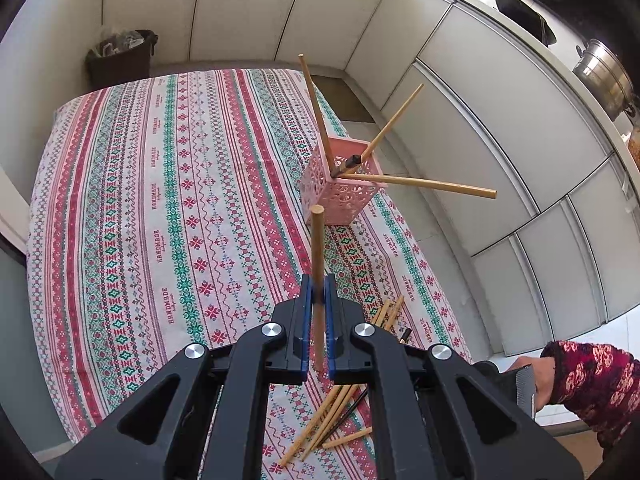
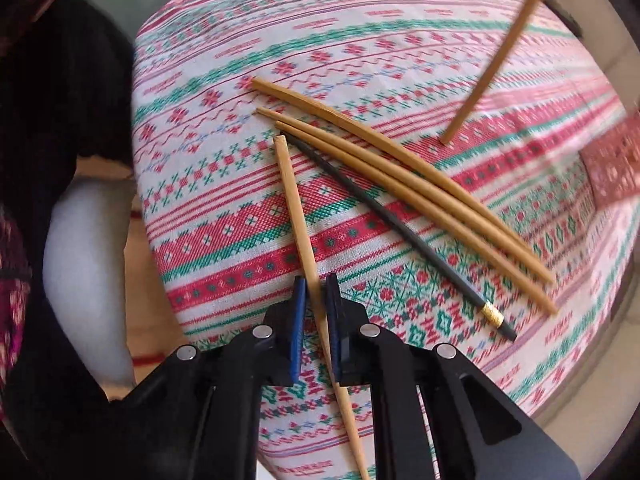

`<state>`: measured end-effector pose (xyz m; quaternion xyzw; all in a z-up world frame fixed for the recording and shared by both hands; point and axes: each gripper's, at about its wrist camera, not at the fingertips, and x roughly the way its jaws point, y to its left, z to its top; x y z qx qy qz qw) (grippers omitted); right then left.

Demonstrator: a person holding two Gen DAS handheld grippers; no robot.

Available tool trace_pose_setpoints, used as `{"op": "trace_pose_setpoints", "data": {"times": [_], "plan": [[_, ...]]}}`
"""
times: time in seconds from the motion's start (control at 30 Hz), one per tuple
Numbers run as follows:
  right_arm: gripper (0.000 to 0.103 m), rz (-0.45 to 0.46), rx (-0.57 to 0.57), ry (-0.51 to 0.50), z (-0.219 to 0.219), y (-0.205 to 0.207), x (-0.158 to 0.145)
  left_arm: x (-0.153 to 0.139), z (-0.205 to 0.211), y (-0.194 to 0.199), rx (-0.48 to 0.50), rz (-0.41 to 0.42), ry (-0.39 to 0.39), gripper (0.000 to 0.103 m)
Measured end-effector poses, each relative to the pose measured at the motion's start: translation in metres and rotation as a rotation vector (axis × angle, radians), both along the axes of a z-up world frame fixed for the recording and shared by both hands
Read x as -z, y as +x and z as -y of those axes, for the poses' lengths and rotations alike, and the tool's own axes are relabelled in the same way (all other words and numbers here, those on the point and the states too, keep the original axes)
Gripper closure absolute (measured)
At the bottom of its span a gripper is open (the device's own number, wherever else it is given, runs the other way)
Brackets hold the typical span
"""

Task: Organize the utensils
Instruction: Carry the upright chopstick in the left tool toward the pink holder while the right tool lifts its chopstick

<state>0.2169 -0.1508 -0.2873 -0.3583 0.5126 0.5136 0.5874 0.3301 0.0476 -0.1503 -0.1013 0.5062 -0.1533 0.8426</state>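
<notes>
The left gripper [image 1: 319,300] is clamped on a wooden chopstick [image 1: 318,248], which stands up between its blue pads above the bench [image 1: 120,200]. Far beyond it, a pink lattice basket [image 1: 340,196] near the bench's right edge holds several chopsticks leaning outward.

The right gripper [image 2: 316,296] has its jaws drawn nearly together around another light chopstick [image 2: 298,216] lying on the cloth; whether the pads press it I cannot tell. Just right lie three more wooden chopsticks [image 2: 400,172] and a black chopstick [image 2: 380,220] with a gold band.

The striped tablecloth [image 1: 168,152] repeatedly reads "HANDMADE".
</notes>
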Motion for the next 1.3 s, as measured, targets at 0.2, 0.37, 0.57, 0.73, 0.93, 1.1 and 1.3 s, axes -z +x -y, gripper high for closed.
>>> {"op": "trace_pose_setpoints", "data": {"times": [0.2,0.37,0.57,0.73,0.93,1.1,1.3], "plan": [[0.084,0.097,0.081,-0.076,-0.010,-0.018,-0.002,-0.006,0.000,-0.004,-0.006,0.018,-0.001,0.098],[0.095,0.110,0.028,-0.142,-0.031,-0.024,-0.005,-0.012,-0.005,-0.007,-0.017,0.031,-0.005,0.098],[0.095,0.172,0.146,-0.044,-0.013,-0.047,-0.013,-0.021,-0.010,-0.013,-0.018,0.060,-0.004,0.098],[0.095,0.214,0.373,0.180,0.026,-0.041,-0.057,-0.036,-0.008,-0.023,-0.013,0.101,0.019,0.098],[0.095,0.340,0.676,0.505,0.080,-0.020,-0.145,-0.069,0.010,-0.038,0.003,0.199,0.048,0.098],[0.095,0.443,0.852,0.779,0.117,0.002,-0.227,-0.115,0.035,-0.041,0.023,0.312,0.047,0.098],[0.095,0.458,0.993,1.101,0.158,0.057,-0.308,-0.164,0.063,-0.012,0.042,0.424,0.096,0.098]]}}
